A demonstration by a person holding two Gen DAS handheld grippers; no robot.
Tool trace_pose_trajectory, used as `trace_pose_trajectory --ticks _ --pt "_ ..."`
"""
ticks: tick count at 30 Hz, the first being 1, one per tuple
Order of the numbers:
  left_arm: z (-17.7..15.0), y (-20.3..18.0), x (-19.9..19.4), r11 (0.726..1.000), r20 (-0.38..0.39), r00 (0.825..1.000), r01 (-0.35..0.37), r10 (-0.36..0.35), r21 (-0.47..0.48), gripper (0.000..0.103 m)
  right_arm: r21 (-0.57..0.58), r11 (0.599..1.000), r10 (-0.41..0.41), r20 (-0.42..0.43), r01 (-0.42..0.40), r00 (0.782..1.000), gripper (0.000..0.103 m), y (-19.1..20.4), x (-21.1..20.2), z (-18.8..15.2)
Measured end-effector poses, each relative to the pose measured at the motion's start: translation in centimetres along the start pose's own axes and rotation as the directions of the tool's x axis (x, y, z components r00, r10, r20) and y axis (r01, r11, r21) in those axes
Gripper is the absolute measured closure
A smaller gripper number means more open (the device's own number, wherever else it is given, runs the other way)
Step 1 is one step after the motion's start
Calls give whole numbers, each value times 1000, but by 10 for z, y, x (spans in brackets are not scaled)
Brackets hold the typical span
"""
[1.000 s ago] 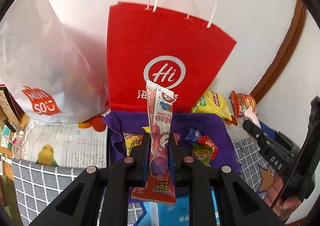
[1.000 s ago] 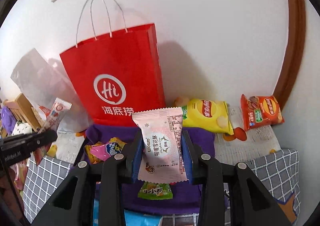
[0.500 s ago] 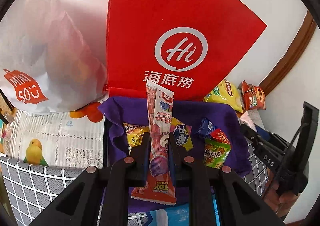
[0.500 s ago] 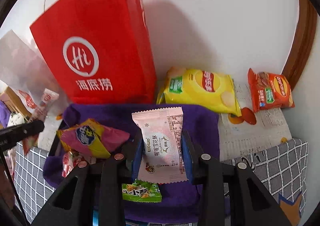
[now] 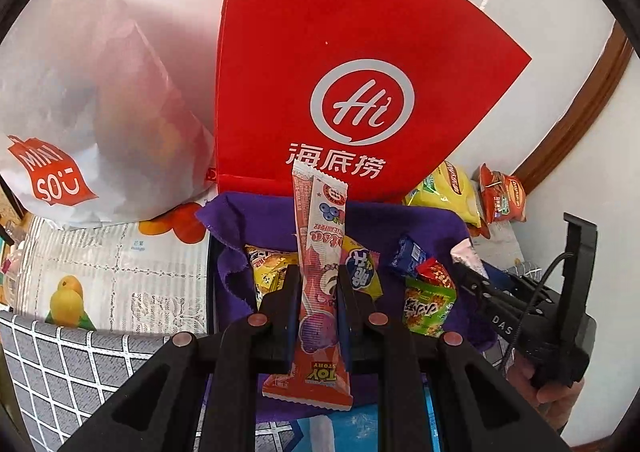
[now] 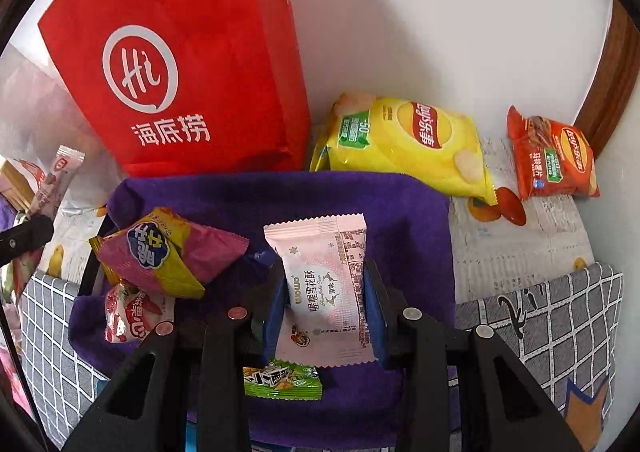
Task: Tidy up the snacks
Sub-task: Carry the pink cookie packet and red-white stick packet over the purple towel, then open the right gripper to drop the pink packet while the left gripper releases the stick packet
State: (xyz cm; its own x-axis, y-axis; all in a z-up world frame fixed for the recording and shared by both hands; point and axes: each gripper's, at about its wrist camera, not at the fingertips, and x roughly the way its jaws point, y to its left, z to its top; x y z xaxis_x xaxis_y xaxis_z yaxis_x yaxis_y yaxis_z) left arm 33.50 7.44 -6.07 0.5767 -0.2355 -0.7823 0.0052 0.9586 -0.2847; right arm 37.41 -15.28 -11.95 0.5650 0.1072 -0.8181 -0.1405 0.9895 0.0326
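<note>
My left gripper point(image 5: 318, 284) is shut on a long pink candy stick packet point(image 5: 320, 252), upright above a basket lined with purple cloth point(image 5: 228, 219). My right gripper point(image 6: 324, 284) is shut on a pale pink snack packet point(image 6: 324, 272) over the same basket point(image 6: 400, 203). Inside lie a pink-yellow packet point(image 6: 160, 252), a red-white packet point(image 6: 128, 312) and a green packet point(image 6: 284, 380). The right gripper also shows at the right of the left wrist view point(image 5: 472, 280).
A red paper bag point(image 5: 352, 71) stands behind the basket against the wall, a white Miniso bag point(image 5: 80, 111) to its left. A yellow chip bag point(image 6: 408, 143) and an orange chip bag point(image 6: 552, 159) lie at the back right on a patterned cloth.
Both grippers have moved forward and lower toward the basket, still holding their packets; the basket and red bag look larger and nearer.
</note>
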Motion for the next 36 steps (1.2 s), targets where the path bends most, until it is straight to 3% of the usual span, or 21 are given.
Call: trace_pose_trajectory --ticks 16,26,31,36 --pt "-4 -9 -1 1000 -4 1000 -11 11 24 87 -55 998 25 -29 -27 999 66 15 -2 -1" --pt "-5 -5 15 1000 -51 998 -24 24 2 87 -38 998 43 86 -40 995 58 9 -48 5" --pt "-12 -13 34 1000 -119 993 7 -5 15 87 -18 999 51 142 -49 989 57 -1 -68 9" --pt "-19 -23 52 1000 -169 985 -5 10 31 87 3 998 54 173 -56 983 57 -9 -80 11"
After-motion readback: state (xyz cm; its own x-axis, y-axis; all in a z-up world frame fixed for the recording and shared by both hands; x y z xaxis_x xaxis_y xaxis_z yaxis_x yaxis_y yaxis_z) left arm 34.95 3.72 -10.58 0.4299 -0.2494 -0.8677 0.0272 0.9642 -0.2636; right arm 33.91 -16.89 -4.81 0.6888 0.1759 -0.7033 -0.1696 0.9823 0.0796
